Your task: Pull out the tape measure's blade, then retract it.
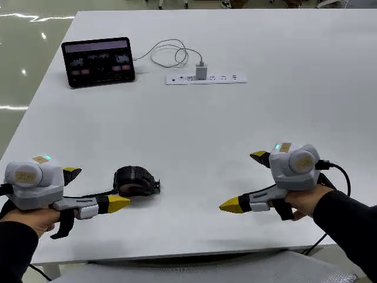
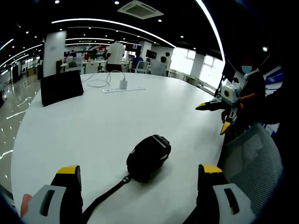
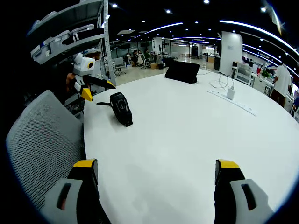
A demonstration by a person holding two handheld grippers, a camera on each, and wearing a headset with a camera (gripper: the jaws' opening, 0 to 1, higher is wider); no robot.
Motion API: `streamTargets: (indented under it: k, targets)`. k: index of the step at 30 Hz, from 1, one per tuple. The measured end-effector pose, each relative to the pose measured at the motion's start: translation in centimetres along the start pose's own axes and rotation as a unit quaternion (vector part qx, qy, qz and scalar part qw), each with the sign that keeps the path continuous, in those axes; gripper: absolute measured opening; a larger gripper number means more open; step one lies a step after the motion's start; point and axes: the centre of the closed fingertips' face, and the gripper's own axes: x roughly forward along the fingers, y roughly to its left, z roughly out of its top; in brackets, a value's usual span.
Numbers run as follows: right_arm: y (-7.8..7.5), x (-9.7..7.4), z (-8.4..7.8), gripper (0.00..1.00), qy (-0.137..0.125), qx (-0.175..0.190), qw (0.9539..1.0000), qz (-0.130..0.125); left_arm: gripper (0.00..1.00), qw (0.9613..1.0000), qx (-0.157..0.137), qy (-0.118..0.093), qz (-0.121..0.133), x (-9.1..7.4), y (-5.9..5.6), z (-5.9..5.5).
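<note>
Tape measure (image 1: 136,180) just beyond left claw (image 1: 95,187); right claw (image 1: 244,180) apart; both gaping, empty.

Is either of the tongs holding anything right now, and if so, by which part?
Nothing is held. The left tongs and right tongs are both open; the tape measure lies on the table in front of the left tongs.

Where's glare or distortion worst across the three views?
Head view: sharp, even light, glare streaks on the floor at left. Left gripper view: fisheye bows the table edge, tape measure sharp. Right gripper view: same bowing, ceiling light strips blown out.
</note>
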Motion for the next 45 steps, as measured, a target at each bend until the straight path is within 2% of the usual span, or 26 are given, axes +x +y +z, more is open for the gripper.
streamTargets:
  k: [3, 6, 11, 17, 19, 20, 23, 26, 29, 32, 33, 35, 45]
  targets:
    - [-0.9, -1.0, -0.8, 1.0, 0.0, 0.013, 0.9998, -0.016, 1.0, 1.0, 0.008, -0.003, -0.001, -0.1, 0.1, 0.1]
    - [-1.5, -2.0, -1.7, 1.0, -0.001, 0.026, 0.9993, -0.027, 1.0, 0.9997, 0.022, 0.006, 0.005, -0.3, 0.4, -0.1]
    - [-3.1, -4.0, -3.0, 1.0, -0.003, 0.046, 0.9974, -0.055, 1.0, 0.9998, 0.016, 0.01, 0.003, -0.8, 0.5, -0.6]
    - [-4.0, -6.4, -4.6, 1.0, 0.009, 0.045, 0.9967, -0.067, 1.0, 0.9994, 0.027, 0.021, 0.004, -1.4, 0.4, -1.4]
    - [-4.4, -7.3, -5.2, 1.0, 0.008, 0.04, 0.9963, -0.075, 0.99, 0.9983, 0.044, 0.037, 0.015, -1.7, 0.8, -1.9]
    - [-4.4, -7.5, -5.3, 1.0, 0.008, 0.04, 0.9963, -0.076, 0.98, 0.9985, 0.042, 0.033, 0.013, -1.8, 0.7, -1.9]
    - [-4.4, -8.3, -6.7, 1.0, 0.032, 0.065, 0.9942, -0.079, 1.0, 0.9989, 0.037, 0.026, 0.014, -2.2, 1.1, -1.8]
    - [-4.5, -8.6, -7.2, 1.0, 0.04, 0.056, 0.9938, -0.087, 1.0, 0.9986, 0.039, 0.036, 0.009, -2.3, 1.1, -2.3]
    - [-4.4, -8.8, -7.0, 1.0, 0.039, 0.058, 0.9937, -0.089, 1.0, 0.999, 0.032, 0.031, 0.004, -2.5, 1.1, -2.4]
    - [-4.2, -8.8, -6.7, 1.0, 0.037, 0.054, 0.9942, -0.085, 1.0, 0.9992, 0.027, 0.029, 0.009, -2.6, 1.3, -2.4]
    - [-4.1, -8.8, -6.6, 1.0, 0.037, 0.048, 0.9945, -0.085, 1.0, 0.999, 0.029, 0.024, 0.025, -2.8, 1.9, -2.2]
    - [-4.1, -8.8, -6.6, 1.0, 0.039, 0.047, 0.9947, -0.082, 1.0, 0.999, 0.026, 0.021, 0.029, -2.9, 2.1, -2.0]
    - [-4.3, -8.8, -6.6, 1.0, 0.032, 0.058, 0.9941, -0.087, 1.0, 0.9993, 0.013, 0.022, 0.027, -3.0, 1.9, -1.9]
